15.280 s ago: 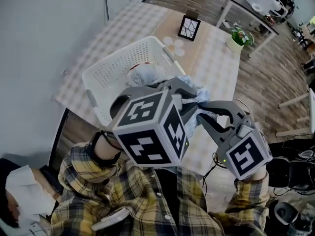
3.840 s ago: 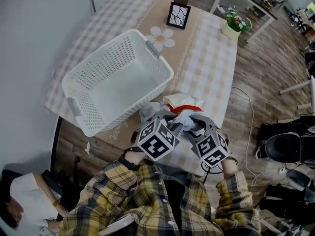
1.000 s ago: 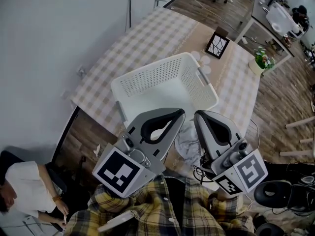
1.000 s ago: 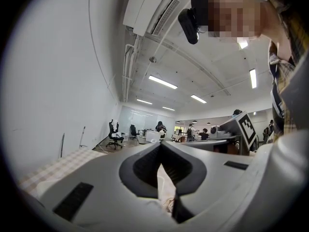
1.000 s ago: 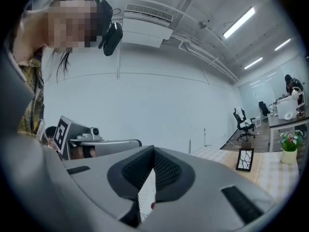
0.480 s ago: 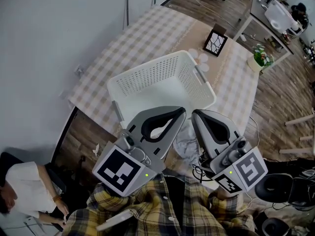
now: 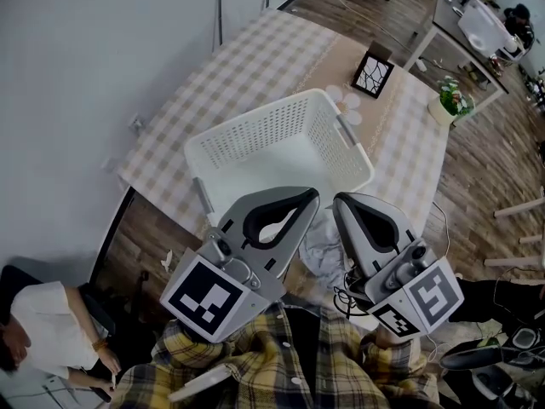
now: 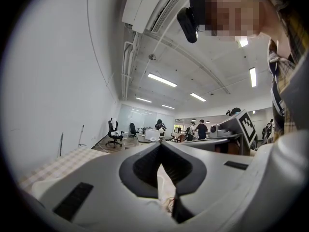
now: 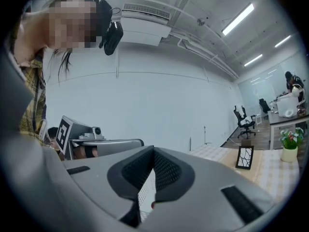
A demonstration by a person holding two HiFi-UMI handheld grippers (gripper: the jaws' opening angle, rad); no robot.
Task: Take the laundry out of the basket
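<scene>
Basket (image 7: 255, 136): empty, by table's (image 7: 255, 49) near edge. Laundry (image 7: 322, 247): heaped at near edge, head view only. Left gripper (image 7: 308, 194), right gripper (image 7: 339, 201): jaws together, gripping nothing; their views show mainly room.

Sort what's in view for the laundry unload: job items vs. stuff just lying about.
Job: white perforated plastic laundry basket, looks empty; crumpled pale laundry pile at the table edge; left gripper and right gripper, both shut.
Lying about: black-framed picture; small potted plant; flower-shaped mat.
</scene>
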